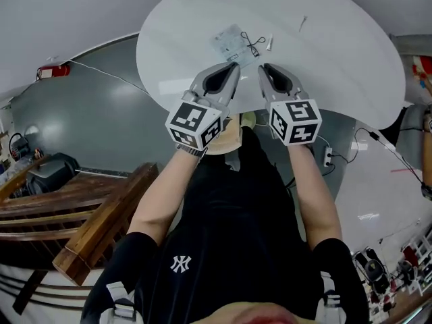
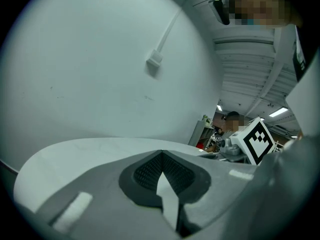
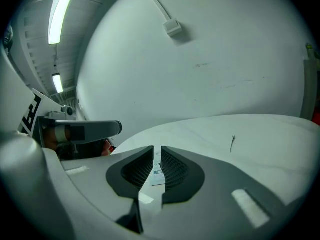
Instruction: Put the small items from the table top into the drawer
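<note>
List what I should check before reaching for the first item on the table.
1. Is the right gripper open: ok. Its jaws stand slightly apart and grip nothing.
2. Is the left gripper open: not ok. Its tips are together.
3. Are items close ahead: ok. The bag, black clip and tube lie on the table just beyond both grippers.
4. Is the right gripper lined up: ok, probably. The tube shows through its gap.
5. Is the pin clear of the rest: ok. It lies apart, farther back.
6. Is the drawer open: cannot tell. It is in no view.
</note>
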{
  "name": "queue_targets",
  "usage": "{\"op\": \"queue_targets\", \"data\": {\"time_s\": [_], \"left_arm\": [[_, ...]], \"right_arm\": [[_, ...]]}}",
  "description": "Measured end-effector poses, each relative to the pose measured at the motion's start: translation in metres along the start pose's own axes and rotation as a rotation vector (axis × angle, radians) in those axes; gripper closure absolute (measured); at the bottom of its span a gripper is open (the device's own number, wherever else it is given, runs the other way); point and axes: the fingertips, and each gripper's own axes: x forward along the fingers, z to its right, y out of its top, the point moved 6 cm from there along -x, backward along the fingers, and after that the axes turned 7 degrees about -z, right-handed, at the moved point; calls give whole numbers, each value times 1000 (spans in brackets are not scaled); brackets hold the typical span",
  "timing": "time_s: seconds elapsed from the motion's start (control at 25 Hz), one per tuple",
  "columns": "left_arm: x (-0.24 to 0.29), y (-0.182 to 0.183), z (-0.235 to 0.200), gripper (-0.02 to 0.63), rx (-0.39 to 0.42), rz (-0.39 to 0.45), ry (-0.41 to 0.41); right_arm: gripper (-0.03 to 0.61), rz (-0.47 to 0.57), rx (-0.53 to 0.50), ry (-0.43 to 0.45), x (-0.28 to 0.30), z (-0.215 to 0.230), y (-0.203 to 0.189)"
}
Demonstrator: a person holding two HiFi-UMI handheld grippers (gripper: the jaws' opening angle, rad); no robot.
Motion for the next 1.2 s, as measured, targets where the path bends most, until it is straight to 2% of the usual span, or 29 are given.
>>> {"op": "queue_targets", "data": {"time_s": [0.32, 0.72, 1.08, 1.2], "left_arm": [[33, -31, -18, 613, -51, -47, 24], [56, -65, -29, 613, -94, -87, 44], [57, -75, -32, 613, -116, -107, 57], [59, -80, -34, 613, -122, -111, 63]], "right_arm": [[492, -97, -31, -50, 49, 32, -30], [485, -167, -58, -92, 94, 60, -60], [482, -198, -73, -103, 121, 66, -67], [498, -207, -101, -111, 127, 67, -69]]}}
